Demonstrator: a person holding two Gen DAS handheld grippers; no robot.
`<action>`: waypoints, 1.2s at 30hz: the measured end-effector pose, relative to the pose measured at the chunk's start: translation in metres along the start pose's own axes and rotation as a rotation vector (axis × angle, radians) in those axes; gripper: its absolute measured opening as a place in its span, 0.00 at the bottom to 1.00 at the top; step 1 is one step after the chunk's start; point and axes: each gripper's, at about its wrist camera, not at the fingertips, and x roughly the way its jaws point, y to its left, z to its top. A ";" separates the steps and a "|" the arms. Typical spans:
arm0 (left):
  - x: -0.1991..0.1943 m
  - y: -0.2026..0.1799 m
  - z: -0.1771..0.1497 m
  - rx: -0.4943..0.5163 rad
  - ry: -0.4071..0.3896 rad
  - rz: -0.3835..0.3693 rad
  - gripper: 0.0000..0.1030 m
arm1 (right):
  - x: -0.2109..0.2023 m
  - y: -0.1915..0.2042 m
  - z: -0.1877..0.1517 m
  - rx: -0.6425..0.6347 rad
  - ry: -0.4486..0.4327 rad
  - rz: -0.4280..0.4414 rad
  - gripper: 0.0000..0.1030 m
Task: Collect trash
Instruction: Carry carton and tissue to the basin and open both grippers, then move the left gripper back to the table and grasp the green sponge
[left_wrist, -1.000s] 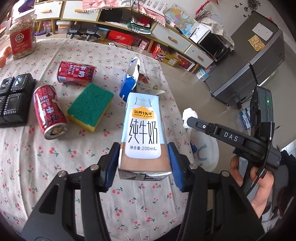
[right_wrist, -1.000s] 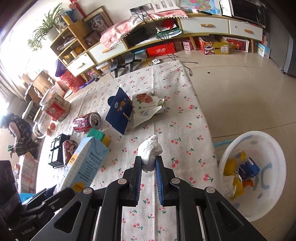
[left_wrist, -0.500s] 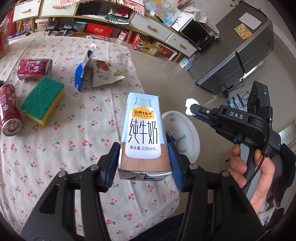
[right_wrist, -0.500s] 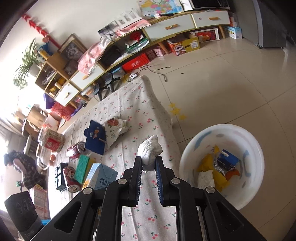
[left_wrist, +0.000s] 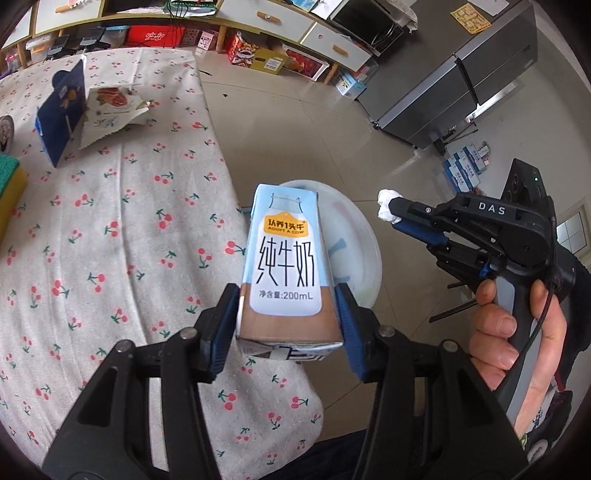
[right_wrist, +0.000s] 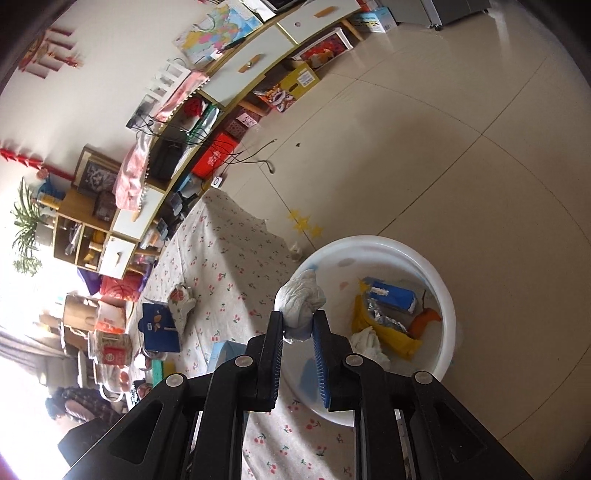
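My left gripper (left_wrist: 286, 325) is shut on a light-blue 200 mL milk carton (left_wrist: 284, 266), held upright over the table's right edge, in front of the white basin (left_wrist: 354, 240) on the floor. My right gripper (right_wrist: 298, 328) is shut on a crumpled white tissue (right_wrist: 301, 302) and hangs over the near rim of the basin (right_wrist: 436, 280), which holds a blue carton, yellow wrapper and white paper. In the left wrist view the right gripper (left_wrist: 391, 214) with the tissue (left_wrist: 386, 205) is to the right of the carton.
On the cherry-print tablecloth (left_wrist: 110, 240) lie a dark-blue carton (left_wrist: 61, 110), a torn printed wrapper (left_wrist: 110, 110) and a green-yellow sponge (left_wrist: 9, 177). A grey cabinet (left_wrist: 461, 74) and low shelves (left_wrist: 295, 29) stand across the tiled floor.
Both grippers have moved right, off the table toward the basin. The tissue now hangs over the basin's rim, and the carton is at the table's edge.
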 end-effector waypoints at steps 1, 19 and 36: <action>0.006 -0.002 0.002 0.004 0.011 -0.003 0.52 | 0.002 -0.001 0.000 -0.001 0.003 -0.018 0.18; 0.059 -0.021 0.013 0.019 0.047 -0.007 0.52 | 0.004 -0.006 0.003 0.013 -0.012 -0.109 0.44; 0.026 0.005 0.003 0.013 0.033 -0.050 0.58 | 0.008 -0.002 0.005 0.008 -0.014 -0.113 0.44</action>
